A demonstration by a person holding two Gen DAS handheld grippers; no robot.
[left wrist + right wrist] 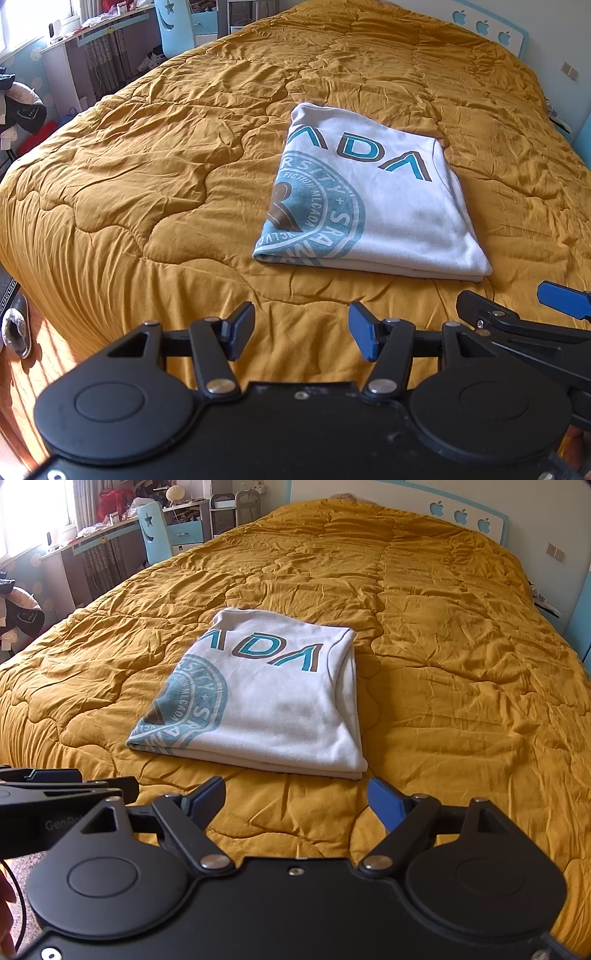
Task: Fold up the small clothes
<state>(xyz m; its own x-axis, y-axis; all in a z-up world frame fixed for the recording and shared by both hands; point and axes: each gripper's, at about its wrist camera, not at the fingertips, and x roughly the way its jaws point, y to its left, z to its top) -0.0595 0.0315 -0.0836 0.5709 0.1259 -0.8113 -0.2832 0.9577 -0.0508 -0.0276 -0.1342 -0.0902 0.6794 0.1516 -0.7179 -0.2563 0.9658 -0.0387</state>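
The left gripper [301,330] is held open and empty above the bedspread [147,184]. The shirt [369,206] is laid folded mid-bed, seemingly finished. The right gripper [295,805] is likewise held open and empty nearby.

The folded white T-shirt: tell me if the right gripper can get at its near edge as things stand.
Probably yes. The right gripper is open and empty, pointed at the T-shirt's near edge, with only bare yellow quilt between them. The left gripper, also open, sits off to the side, not in the path.
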